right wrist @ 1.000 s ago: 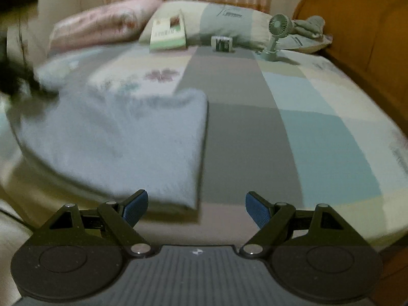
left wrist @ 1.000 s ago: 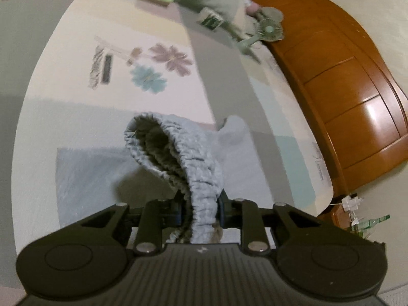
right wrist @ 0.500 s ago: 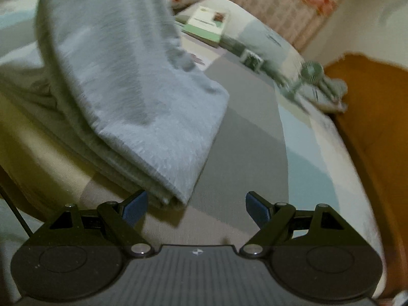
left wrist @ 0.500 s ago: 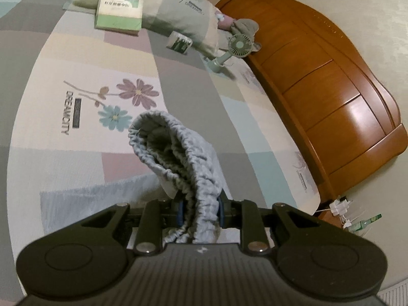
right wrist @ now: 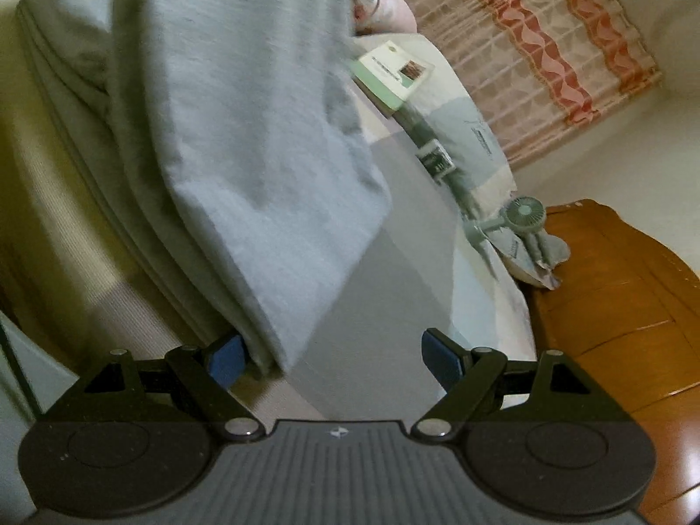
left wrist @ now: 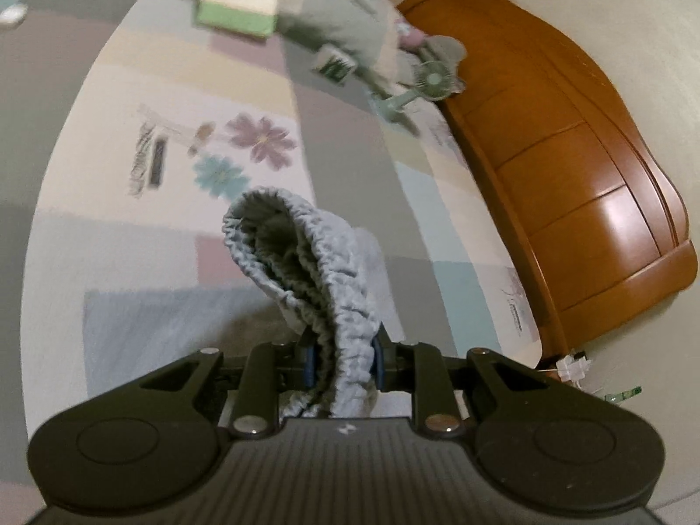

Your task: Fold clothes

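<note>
A pale blue-grey garment with a gathered elastic waistband (left wrist: pixel 306 258) is lifted over the patchwork bed. My left gripper (left wrist: pixel 343 363) is shut on the waistband, which bunches up in a loop between the pads. In the right wrist view the same garment (right wrist: pixel 245 140) hangs down as a wide sheet, its lower corner reaching the bed edge just by the left pad. My right gripper (right wrist: pixel 334 361) is open and empty, with the garment's corner beside its left fingertip (right wrist: pixel 225 356).
A green-and-white book (left wrist: pixel 238 4), a small dark box (left wrist: pixel 337 63) and a green hand fan (left wrist: pixel 426 81) lie near the pillows (right wrist: pixel 459 131). A wooden bed end (left wrist: pixel 568 166) runs along the right. A patterned curtain (right wrist: pixel 547 43) hangs behind.
The right gripper has swung closer to the hanging garment, whose corner now sits by its left pad. The left gripper still holds the waistband and has shifted slightly.
</note>
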A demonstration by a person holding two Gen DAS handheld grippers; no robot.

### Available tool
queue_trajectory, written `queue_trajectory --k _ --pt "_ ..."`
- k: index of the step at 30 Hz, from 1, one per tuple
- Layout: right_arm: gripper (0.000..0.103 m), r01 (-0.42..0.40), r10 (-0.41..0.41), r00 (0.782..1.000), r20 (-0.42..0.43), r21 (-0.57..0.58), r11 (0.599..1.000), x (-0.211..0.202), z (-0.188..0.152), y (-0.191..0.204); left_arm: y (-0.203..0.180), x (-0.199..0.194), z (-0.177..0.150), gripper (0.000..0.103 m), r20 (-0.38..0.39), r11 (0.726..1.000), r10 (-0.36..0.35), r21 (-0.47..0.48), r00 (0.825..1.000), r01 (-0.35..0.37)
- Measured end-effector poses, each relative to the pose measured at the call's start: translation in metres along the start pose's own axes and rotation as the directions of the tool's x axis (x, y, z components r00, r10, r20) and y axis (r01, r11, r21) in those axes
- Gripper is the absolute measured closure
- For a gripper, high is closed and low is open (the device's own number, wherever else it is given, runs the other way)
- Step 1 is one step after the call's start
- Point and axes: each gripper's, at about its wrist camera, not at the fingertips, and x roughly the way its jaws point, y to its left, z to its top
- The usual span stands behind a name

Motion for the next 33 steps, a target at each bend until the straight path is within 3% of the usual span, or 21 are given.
queue_trajectory --k 8,11,15,22,25,33 --pt "0.016 -0.061 0.062 0.998 -0.018 0.06 0.996 0.001 -0.005 -0.015 0.057 0.017 -0.015 0.082 -0.037 0.991 0.053 -0.118 0.998 -0.057" --pt "0.016 -0.145 0.149 0.989 -0.013 0.146 0.979 -0.003 -0.004 -0.028 0.069 0.02 -0.015 0.082 -0.042 0.989 0.051 -0.137 0.998 -0.056" --pt "0.016 -0.303 0.303 0.951 0.056 0.337 0.891 -0.015 0.0 -0.059 0.078 0.022 -0.018 0.081 -0.045 0.988 0.043 -0.145 0.998 -0.049" --pt "0.011 -0.498 0.475 0.859 0.193 0.537 0.681 -0.022 0.021 -0.094 0.08 0.018 -0.019 0.081 -0.032 0.995 0.022 -0.098 0.999 -0.025" --pt "0.011 -0.53 0.502 0.837 0.218 0.556 0.641 -0.014 0.032 -0.096 0.088 0.021 -0.025 0.081 -0.024 0.995 0.021 -0.096 0.999 -0.023" --pt "0.011 -0.499 0.52 0.842 0.147 0.58 0.644 0.006 0.035 -0.081 0.131 0.037 -0.043 0.081 -0.029 0.975 -0.012 -0.224 0.999 0.005"
